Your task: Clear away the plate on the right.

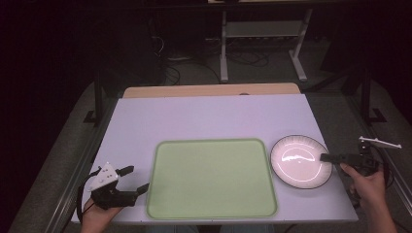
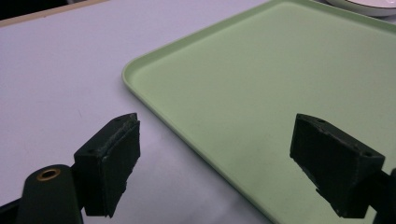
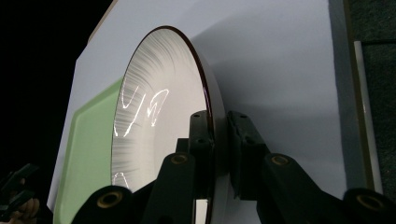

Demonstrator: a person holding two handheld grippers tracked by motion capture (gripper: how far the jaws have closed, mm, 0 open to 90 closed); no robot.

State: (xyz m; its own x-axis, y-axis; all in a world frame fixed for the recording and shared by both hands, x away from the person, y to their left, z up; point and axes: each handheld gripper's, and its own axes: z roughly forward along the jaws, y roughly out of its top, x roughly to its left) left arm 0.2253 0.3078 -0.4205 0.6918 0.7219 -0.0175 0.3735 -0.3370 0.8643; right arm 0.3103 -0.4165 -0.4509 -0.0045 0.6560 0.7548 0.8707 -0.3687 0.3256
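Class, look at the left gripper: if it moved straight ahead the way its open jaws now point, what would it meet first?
Most likely the near-left edge of the green tray. The left gripper hangs open and empty, aimed across that rim, with the plate beyond. How high it hangs above the table is unclear.

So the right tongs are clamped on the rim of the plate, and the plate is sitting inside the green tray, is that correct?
Not quite. The right tongs are clamped on the plate rim, but the plate sits on the table beside the green tray, to its right, as the high view shows.
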